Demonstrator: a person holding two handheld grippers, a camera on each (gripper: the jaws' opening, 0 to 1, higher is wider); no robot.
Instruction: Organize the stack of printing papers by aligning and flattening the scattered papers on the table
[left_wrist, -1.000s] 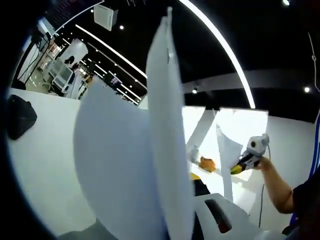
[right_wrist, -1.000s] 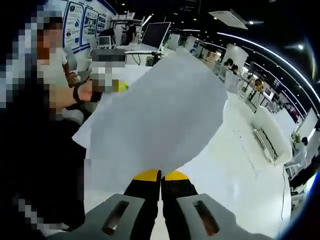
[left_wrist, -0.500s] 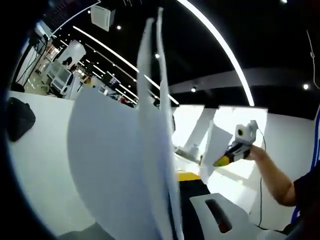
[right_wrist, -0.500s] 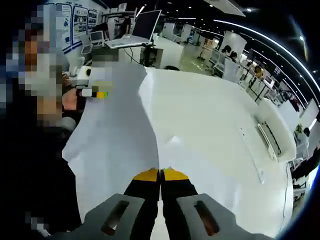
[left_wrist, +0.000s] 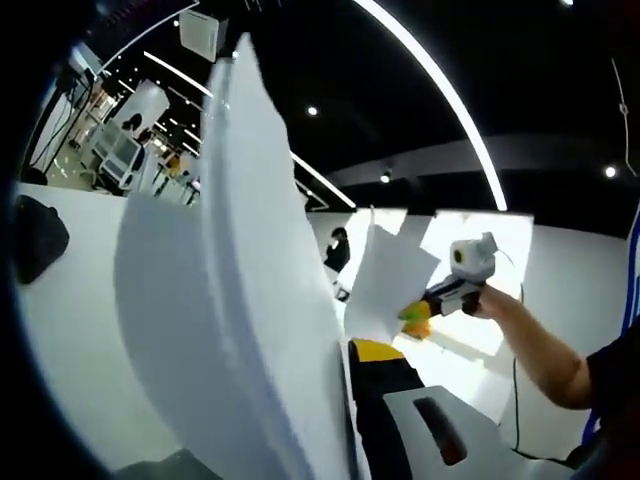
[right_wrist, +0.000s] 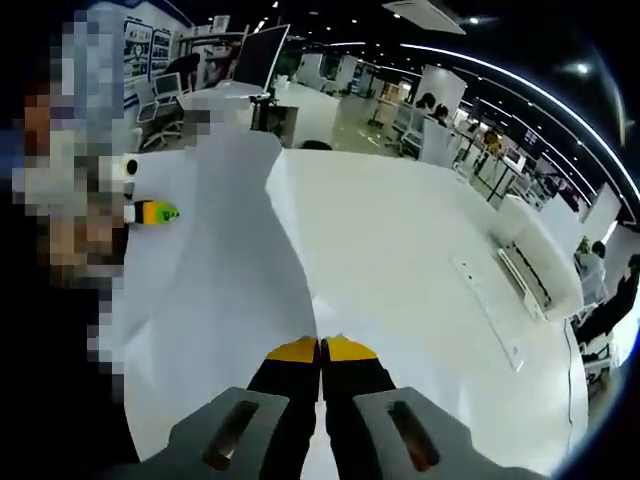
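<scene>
In the left gripper view a thick stack of white printing papers (left_wrist: 250, 300) stands upright, seen almost edge-on, and my left gripper (left_wrist: 352, 348) is shut on its lower edge; only the right yellow-tipped jaw shows. To the right, my right gripper (left_wrist: 415, 318) holds up a single white sheet (left_wrist: 385, 280) by its corner. In the right gripper view the right gripper (right_wrist: 320, 348) is shut on the edge of white paper (right_wrist: 220, 290) that spreads away to the left. The left gripper (right_wrist: 160, 213) grips that paper's far side.
A white table (right_wrist: 420, 250) stretches under and beyond the papers, with a long white strip (right_wrist: 490, 312) lying on it. A black bag (left_wrist: 35, 240) sits on the table at the left. A person's forearm (left_wrist: 535, 350) reaches in from the right.
The stack in the left gripper has tilted and fanned to the left. The right gripper with its sheet has come a little closer. Both grippers keep their hold.
</scene>
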